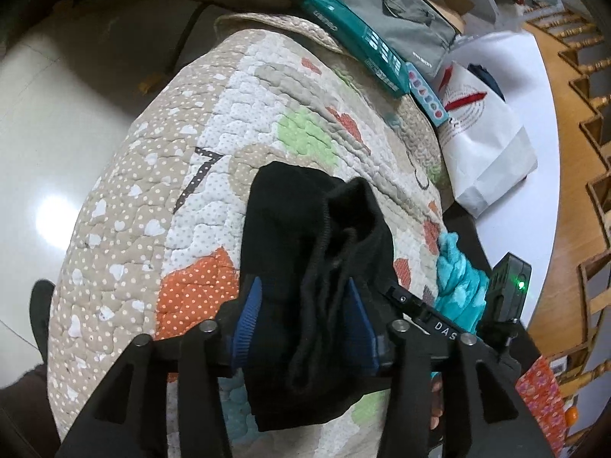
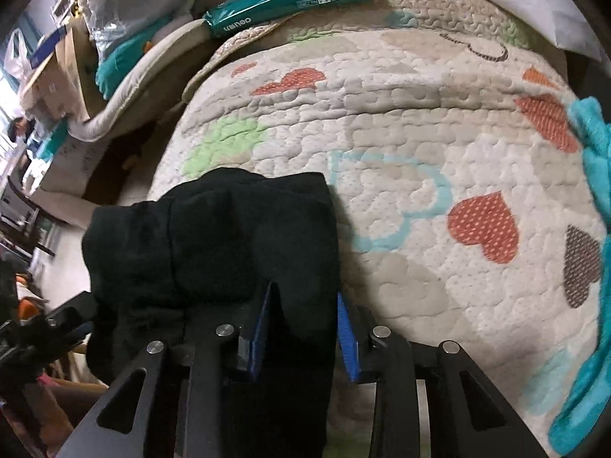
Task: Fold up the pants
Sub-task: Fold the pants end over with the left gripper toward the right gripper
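Observation:
The black pants (image 1: 317, 236) hang bunched between the blue pads of my left gripper (image 1: 305, 297), which is shut on them above the quilted mat (image 1: 214, 145). A drawstring shows in the fabric folds. In the right wrist view the black pants (image 2: 214, 236) drape over my right gripper (image 2: 305, 305), which is shut on a fold of them. The cloth hides most of both grippers' fingertips. The pants are held up off the quilted mat (image 2: 401, 122).
A teal paper pack (image 1: 355, 38) and a grey bag (image 1: 404, 11) lie at the mat's far edge. A white paper bag (image 1: 485, 141) and a turquoise fluffy cloth (image 1: 458, 274) sit at the right. The other gripper's body with a green light (image 1: 508, 290) is close by.

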`<state>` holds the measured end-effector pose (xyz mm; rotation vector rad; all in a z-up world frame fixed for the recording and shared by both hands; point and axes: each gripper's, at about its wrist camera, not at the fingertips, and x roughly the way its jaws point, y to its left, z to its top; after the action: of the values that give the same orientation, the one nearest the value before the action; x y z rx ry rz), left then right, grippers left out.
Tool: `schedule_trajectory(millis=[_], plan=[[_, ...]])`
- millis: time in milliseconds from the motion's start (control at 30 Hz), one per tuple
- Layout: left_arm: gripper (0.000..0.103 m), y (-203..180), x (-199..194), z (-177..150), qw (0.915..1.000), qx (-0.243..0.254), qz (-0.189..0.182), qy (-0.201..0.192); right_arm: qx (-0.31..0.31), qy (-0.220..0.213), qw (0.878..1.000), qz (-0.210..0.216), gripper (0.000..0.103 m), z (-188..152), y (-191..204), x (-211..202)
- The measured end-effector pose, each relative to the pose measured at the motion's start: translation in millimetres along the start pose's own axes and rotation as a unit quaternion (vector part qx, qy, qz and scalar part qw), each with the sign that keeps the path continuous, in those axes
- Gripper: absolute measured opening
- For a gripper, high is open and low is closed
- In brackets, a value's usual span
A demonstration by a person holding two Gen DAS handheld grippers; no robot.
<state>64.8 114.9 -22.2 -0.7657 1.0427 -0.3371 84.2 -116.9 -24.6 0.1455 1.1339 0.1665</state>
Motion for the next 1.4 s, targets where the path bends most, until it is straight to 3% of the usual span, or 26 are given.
schedule_trajectory(millis=[167, 300, 467, 533, 567, 667, 733, 767, 867, 967, 1400], plan=[[0.055, 3, 8, -5, 0.9999, -0.012, -0.002, 0.006, 0.013, -0.002, 1.0, 0.007, 0.052, -2, -8, -1], [0.066, -7, 21, -11, 0.9998, 0.017, 0.013, 0.005, 0.06, -0.004, 0.997, 0.049, 0.056, -6, -21, 0], [0.067, -12, 42, -18, 0.9971, 0.05, 0.055, 0.017, 0.092, 0.001, 0.988, 0.122, 0.063, -6, -25, 6], [0.055, -20, 42, -21, 0.9943, 0.079, 0.07, 0.016, 0.089, 0.005, 0.987, 0.132, 0.066, -3, -21, 11], [0.04, -21, 42, -22, 0.9937, 0.088, 0.067, 0.018, 0.085, 0.01, 0.986, 0.14, 0.068, -1, -19, 15], [0.034, -20, 42, -23, 0.9934, 0.092, 0.066, 0.019, 0.095, 0.036, 0.981, 0.168, 0.072, 2, -16, 33], [0.031, -17, 40, -21, 0.9949, 0.08, 0.058, 0.02, 0.102, 0.028, 0.978, 0.177, 0.073, 2, -14, 34], [0.03, -17, 39, -21, 0.9953, 0.078, 0.055, 0.02, 0.1, 0.028, 0.978, 0.18, 0.071, 2, -12, 34], [0.027, -21, 34, -21, 0.9949, 0.083, 0.055, 0.015, 0.084, 0.024, 0.979, 0.182, 0.049, 4, -7, 23], [0.026, -26, 29, -21, 0.9956, 0.081, 0.046, 0.011, 0.066, 0.016, 0.98, 0.185, 0.042, 8, 1, 9], [0.026, -38, 5, 9, 0.9972, 0.071, 0.01, -0.019, 0.015, -0.025, 0.985, 0.17, 0.04, 43, 31, -25]])
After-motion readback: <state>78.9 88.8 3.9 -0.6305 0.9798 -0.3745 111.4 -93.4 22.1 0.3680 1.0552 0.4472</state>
